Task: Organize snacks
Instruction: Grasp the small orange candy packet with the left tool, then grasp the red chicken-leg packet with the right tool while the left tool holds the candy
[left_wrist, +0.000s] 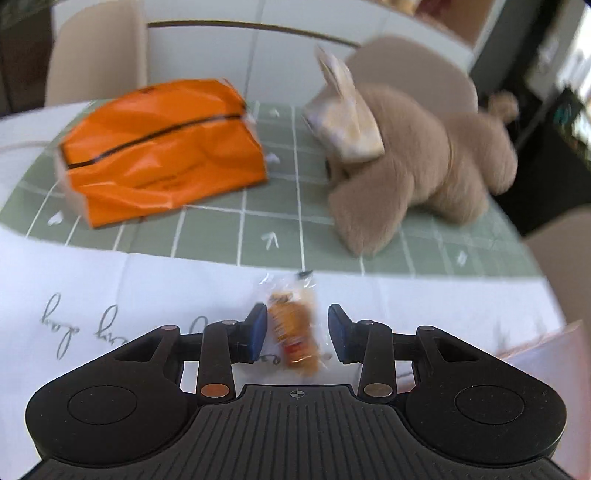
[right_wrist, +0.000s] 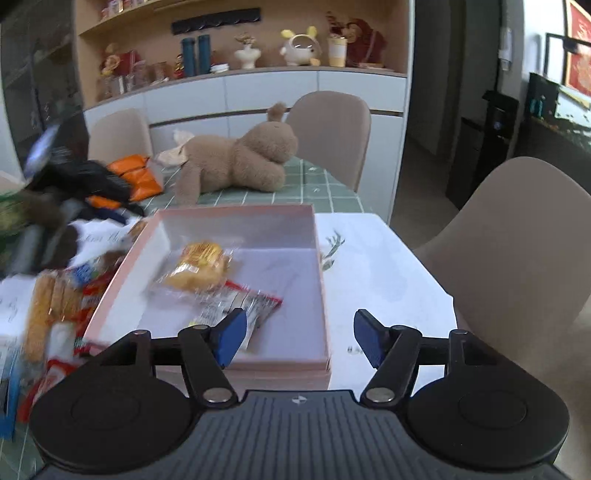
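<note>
Two snack packets (right_wrist: 207, 280) in one box (right_wrist: 325, 295)

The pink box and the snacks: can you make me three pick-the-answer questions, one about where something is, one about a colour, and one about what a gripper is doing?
1. Where is the yellow wrapped snack?
A. Inside the pink box
B. On a chair
C. Under the plush toy

2. What colour is the big crinkly bag on the green checked cloth?
A. Blue
B. Orange
C. Purple

3. How is the right gripper?
A. Shut on a snack
B. Shut on the box
C. Open, with nothing between its fingers

Answers:
1. A, the snack lies on the box floor within its walls.
2. B, the left wrist view shows it bright orange.
3. C, the blue pads stand wide apart above the box's near edge, touching nothing.
</note>
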